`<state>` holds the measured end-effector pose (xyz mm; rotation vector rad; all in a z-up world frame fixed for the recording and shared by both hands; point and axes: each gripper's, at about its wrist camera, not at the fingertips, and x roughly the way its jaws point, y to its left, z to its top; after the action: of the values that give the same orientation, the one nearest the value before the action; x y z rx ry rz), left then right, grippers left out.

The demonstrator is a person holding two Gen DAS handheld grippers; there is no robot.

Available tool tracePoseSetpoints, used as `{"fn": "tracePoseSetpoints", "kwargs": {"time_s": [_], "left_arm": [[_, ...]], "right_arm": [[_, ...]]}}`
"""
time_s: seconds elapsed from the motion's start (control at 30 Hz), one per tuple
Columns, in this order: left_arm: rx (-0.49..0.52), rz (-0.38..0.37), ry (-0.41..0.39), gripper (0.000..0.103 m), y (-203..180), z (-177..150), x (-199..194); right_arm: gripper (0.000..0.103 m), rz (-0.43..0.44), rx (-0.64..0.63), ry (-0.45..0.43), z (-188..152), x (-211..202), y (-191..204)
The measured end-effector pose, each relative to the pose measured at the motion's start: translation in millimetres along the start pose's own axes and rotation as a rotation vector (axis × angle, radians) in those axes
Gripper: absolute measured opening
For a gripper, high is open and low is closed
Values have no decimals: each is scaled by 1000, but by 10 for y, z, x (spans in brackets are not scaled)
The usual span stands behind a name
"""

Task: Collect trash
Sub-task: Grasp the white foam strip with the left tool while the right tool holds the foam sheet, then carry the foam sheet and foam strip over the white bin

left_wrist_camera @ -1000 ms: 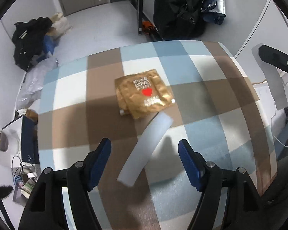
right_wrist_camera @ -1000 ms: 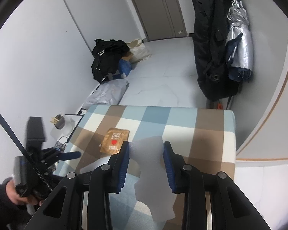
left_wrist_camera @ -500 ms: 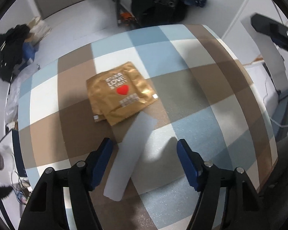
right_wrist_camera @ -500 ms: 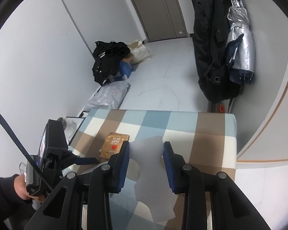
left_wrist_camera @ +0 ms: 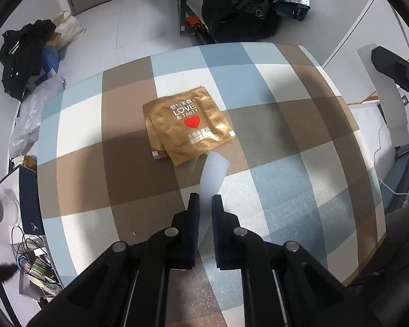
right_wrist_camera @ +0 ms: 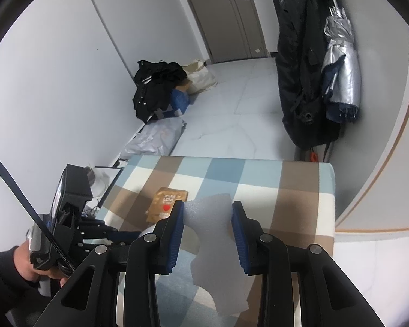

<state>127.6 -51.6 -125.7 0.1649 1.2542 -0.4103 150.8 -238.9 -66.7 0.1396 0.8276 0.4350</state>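
Observation:
My left gripper (left_wrist_camera: pixel 205 200) is shut on a white foam strip (left_wrist_camera: pixel 213 171) that lies on the checked tablecloth (left_wrist_camera: pixel 272 141); the strip's far end touches the gold snack packets (left_wrist_camera: pixel 188 126). My right gripper (right_wrist_camera: pixel 207 209) is shut on a torn white foam sheet (right_wrist_camera: pixel 218 248) and holds it above the table's near right side. The foam sheet and right gripper arm also show at the right edge of the left wrist view (left_wrist_camera: pixel 387 95). The gold packets (right_wrist_camera: pixel 167 203) show just left of the right gripper's left finger.
The table's edges fall off on all sides. On the floor are black clothes (right_wrist_camera: pixel 156 87), a grey plastic bag (right_wrist_camera: pixel 155 139) and a coat rack with a dark coat and umbrella (right_wrist_camera: pixel 308 81). A white cup and cables (left_wrist_camera: pixel 8 209) sit left of the table.
My left gripper has moved forward and shut its jaws on the white foam strip, which it straddled open before. The right gripper has kept hold of the foam sheet.

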Motion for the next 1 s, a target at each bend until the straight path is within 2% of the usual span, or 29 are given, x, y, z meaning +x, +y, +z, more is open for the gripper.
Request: {"fn": "tracePoseSetpoints", "kwargs": {"time_s": [0.43,0.83,1.0], "left_arm": [[-66,-31,-62,3,77,-72,-227],[-83,-77,-205,3,19,-230,-617],[-88,-118,-257,3,-19,-289,-795]], "right_arm": [[33,16,-32,-37,9,-38,113],[33,3,-7,-19,-156,-49,225],[33,14,34,-25,-266,-156,285]]}}
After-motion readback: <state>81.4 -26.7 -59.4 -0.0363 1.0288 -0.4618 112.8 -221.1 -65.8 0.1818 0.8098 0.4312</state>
